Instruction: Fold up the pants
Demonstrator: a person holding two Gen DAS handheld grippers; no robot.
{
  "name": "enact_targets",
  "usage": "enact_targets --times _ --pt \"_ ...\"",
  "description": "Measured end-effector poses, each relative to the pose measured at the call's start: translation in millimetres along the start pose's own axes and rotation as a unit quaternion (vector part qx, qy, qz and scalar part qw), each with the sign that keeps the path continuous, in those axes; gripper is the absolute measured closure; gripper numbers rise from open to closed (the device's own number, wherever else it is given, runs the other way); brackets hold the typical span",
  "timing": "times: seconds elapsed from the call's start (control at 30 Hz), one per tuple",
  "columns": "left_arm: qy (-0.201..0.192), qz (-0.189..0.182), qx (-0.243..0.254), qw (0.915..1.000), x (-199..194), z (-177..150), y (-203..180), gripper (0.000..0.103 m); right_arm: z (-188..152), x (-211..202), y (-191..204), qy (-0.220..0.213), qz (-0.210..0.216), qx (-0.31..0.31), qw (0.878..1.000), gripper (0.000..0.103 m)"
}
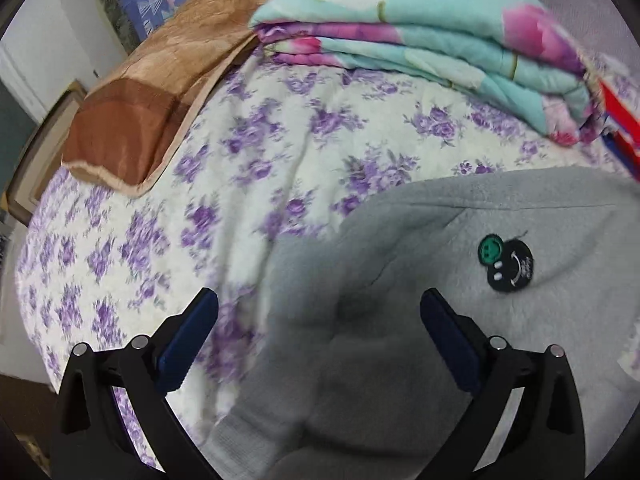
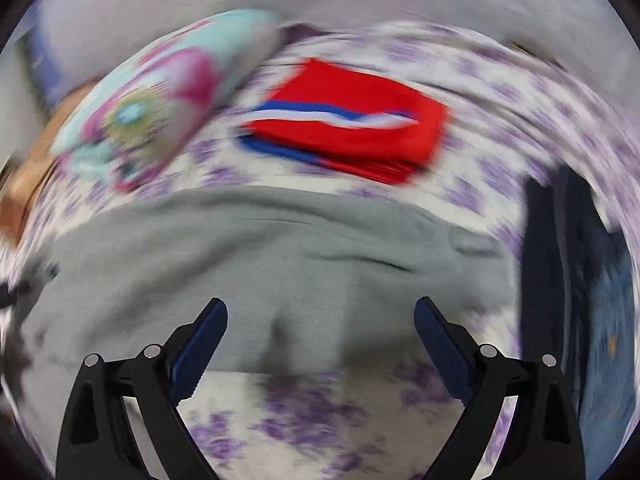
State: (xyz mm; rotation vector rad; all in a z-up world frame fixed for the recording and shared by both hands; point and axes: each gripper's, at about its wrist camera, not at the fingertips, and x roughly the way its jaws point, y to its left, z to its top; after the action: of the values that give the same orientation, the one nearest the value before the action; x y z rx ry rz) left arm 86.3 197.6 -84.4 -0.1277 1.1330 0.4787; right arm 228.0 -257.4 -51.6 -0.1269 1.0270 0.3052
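Two spread-fingered tools, left tool (image 1: pixel 319 308) and right tool (image 2: pixel 321 316), grip nothing above one grey pants (image 1: pixel 400 280).

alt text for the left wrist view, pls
The open left tool hovers over grey fleece pants bearing a black and green smiley patch, holding nothing. They lie on a purple-floral bedspread, with a folded teal and pink floral quilt and a brown blanket behind.

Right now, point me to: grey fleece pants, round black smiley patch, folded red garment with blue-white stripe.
grey fleece pants (image 1: pixel 420 232), left wrist view, upper flat fabric
round black smiley patch (image 1: pixel 514 266), left wrist view, centre
folded red garment with blue-white stripe (image 2: pixel 360 136), right wrist view, top face
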Motion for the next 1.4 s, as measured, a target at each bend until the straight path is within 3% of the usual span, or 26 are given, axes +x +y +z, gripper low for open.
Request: enact_targets --times 0.07,0.13,0.23,0.4,0.47,0.5,0.6,0.73,0.83,0.87,0.9,0.93,0.97,1.03,1.13,1.23,1.33,1.4 --pt "0.004 -0.028 -0.024 0.9993 -5.4 -6.4 16.1 0.004 10.5 5.3 32.9 0.002 0.023 -0.064 0.998 0.008" --pt "0.007 -0.050 -0.033 0.9982 -7.4 -11.3 26.3 0.004 21.8 13.3 78.4 -0.001 0.044 -0.154 0.987 0.008" --pt "-0.001 -0.038 0.005 0.9993 -5.3 -9.4 33.9 0.004 39.6 32.1 124.9 0.000 0.036 -0.246 0.969 0.008" --pt "0.007 -0.024 0.078 0.9966 14.8 14.4 30.5 0.004 74.3 55.3 148.9 0.006 0.030 -0.287 0.957 0.008" --pt "0.025 -0.056 0.113 0.9917 26.0 25.3 22.7 0.005 86.1 64.3 146.9 0.015 0.035 -0.298 0.954 0.008" --pt "0.031 -0.070 0.131 0.9884 30.3 29.5 17.7 0.009 90.7 68.4 145.8 0.020 0.035 -0.304 0.952 0.008" --pt "0.047 -0.106 0.196 0.9738 40.3 39.6 -3.3 0.034 96.5 78.5 138.1 0.032 0.044 -0.318 0.946 0.008" --pt "0.069 -0.121 0.255 0.9569 51.4 45.0 -27.4 0.047 98.4 90.2 126.2 0.051 0.068 -0.335 0.938 0.008" --pt "0.078 -0.145 0.263 0.9507 54.0 49.9 -26.9 0.056 99.0 104.2 128.2 0.064 0.079 -0.339 0.935 0.008" --pt "0.075 -0.150 0.269 0.9485 53.3 50.0 -26.7 0.057 97.3 109.8 130.8 0.063 0.079 -0.342 0.934 0.011" --pt "0.070 -0.151 0.278 0.9461 51.9 48.9 -26.8 0.059 94.5 114.2 134.3 0.065 0.080 -0.345 0.933 0.035" --pt "0.059 -0.150 0.291 0.9430 49.5 47.8 -27.4 0.059 88.9 121.2 140.0 0.082 0.092 -0.351 0.928 0.083" --pt "0.042 -0.143 0.309 0.9394 46.7 44.4 -29.0 0.059 84.3 124.3 145.1 0.094 0.096 -0.356 0.925 0.091" --pt "0.030 -0.133 0.310 0.9409 44.2 41.4 -31.0 0.060 74.8 120.7 151.3 0.084 0.084 -0.364 0.924 0.095" --pt "0.020 -0.131 0.278 0.9515 30.3 42.2 -29.1 0.062 73.4 97.0 139.4 0.073 0.114 -0.328 0.935 0.097" --pt "-0.011 -0.137 0.261 0.9555 0.7 39.2 -20.5 0.064 75.7 36.8 109.6 0.034 0.176 -0.263 0.948 0.097" --pt "-0.063 -0.159 0.231 0.9578 -56.8 34.1 -5.0 0.065 59.3 -23.7 92.9 0.007 0.210 -0.246 0.946 0.097" --pt "-0.094 -0.169 0.231 0.9536 -87.8 26.8 1.5 0.065 38.7 -61.2 88.7 -0.004 0.224 -0.251 0.942 0.097"
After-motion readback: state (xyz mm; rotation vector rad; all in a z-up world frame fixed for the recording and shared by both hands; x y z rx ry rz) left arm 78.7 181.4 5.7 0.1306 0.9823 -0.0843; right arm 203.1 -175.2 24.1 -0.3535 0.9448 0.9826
